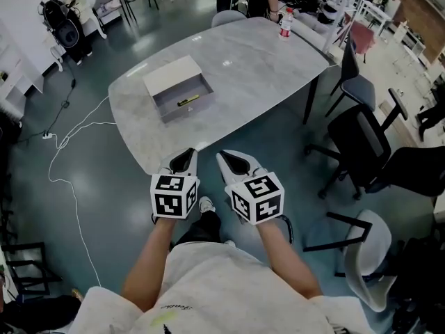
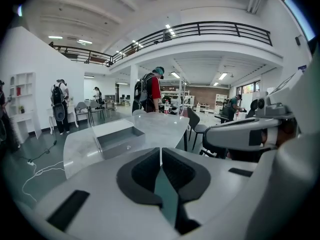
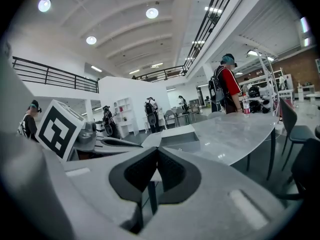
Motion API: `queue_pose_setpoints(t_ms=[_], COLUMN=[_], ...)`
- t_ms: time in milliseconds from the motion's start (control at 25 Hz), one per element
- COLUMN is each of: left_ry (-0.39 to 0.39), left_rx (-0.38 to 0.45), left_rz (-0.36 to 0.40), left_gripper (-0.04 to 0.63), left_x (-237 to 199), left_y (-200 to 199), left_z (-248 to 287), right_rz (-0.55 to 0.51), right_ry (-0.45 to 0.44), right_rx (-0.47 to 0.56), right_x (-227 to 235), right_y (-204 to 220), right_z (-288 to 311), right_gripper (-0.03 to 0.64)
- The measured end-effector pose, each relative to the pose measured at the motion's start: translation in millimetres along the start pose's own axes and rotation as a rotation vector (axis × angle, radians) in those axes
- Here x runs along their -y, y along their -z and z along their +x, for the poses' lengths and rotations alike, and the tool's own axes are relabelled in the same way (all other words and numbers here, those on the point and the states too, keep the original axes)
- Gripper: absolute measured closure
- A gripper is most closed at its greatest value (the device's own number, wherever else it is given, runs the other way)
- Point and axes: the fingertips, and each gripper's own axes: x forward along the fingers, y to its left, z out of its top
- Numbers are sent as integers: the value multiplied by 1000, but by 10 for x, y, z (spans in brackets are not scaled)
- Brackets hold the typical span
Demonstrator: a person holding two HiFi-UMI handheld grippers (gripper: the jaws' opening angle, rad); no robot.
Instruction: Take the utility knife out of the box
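Both grippers sat low in the head view, side by side, just short of the near table (image 1: 264,61) edge; neither touched anything. Left gripper (image 1: 184,160) – jaws pressed together, nothing between them in its own view; right gripper (image 1: 233,162) – jaws also closed, tips meeting, empty. I saw my bare forearms behind the marker cubes.

The box (image 1: 175,77) stood on the left part of the marble-look table, well apart from both grippers; white top panel on the far side, grey open compartment on the side nearer me. The utility knife (image 1: 188,101) – yellow and black – lay flat inside that grey compartment, towards its near wall; I could not tell whether it touched the wall.

A bottle (image 1: 285,23) with a red label stood upright at the far end of the table; a dark office chair (image 1: 361,145) sat to the right of the table; a white cable (image 1: 69,179) trailed over the floor on the left; people with backpacks stood in the background of both gripper views.
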Motion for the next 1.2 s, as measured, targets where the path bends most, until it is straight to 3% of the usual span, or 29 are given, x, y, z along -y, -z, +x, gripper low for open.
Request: queue_pose_setpoints(t_ms=[560, 1200], left_ry=[8, 77], left_rx=[-61, -142], left_rz=[4, 26], left_gripper=[575, 575], left_x=[-864, -1612], left_y=[-367, -404], left_z=[978, 1616], right_rz=[-23, -64], right_ry=[3, -13], right_rx=[-64, -131], right_x=[522, 669], right_y=[-409, -598], right_z=[1154, 2215], right_gripper=[612, 612])
